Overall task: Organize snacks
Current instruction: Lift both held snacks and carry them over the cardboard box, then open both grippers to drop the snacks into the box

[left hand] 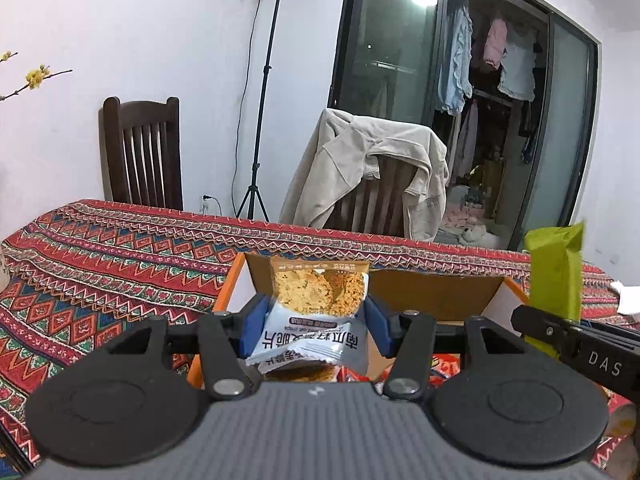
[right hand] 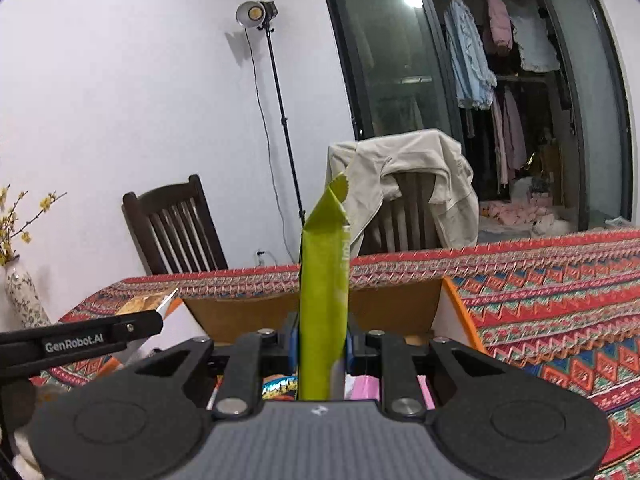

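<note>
Left gripper [left hand: 316,312]: jaws standing about half apart, blue pads pressing both sides of one white oat crisp packet [left hand: 316,304], which is hanging upright above the near side of the cardboard box [left hand: 432,292].

Right gripper [right hand: 322,344]: jaws drawn narrow, pinching one green snack packet [right hand: 324,300] edge-on; the packet is standing upright over the near side of the box [right hand: 240,312], its torn top curling above the box's far wall.

Cardboard box: one, open-topped, orange outer edges, sitting on the patterned tablecloth [left hand: 100,264].

Chairs beyond the box: two; one bare dark wooden chair [left hand: 142,152], one draped with a beige jacket [left hand: 372,172].

Light stand [right hand: 276,120]: one, standing against the wall behind the box.

Left wrist view only: the printed face of the oat crisp packet; the green packet [left hand: 556,272] broadside, right of the box.

Right wrist view only: the lamp head complete; one patterned vase [right hand: 22,300] with yellow-flowered twigs, far left of the box; pink wrappers [right hand: 366,388] lying below the right gripper.
</note>
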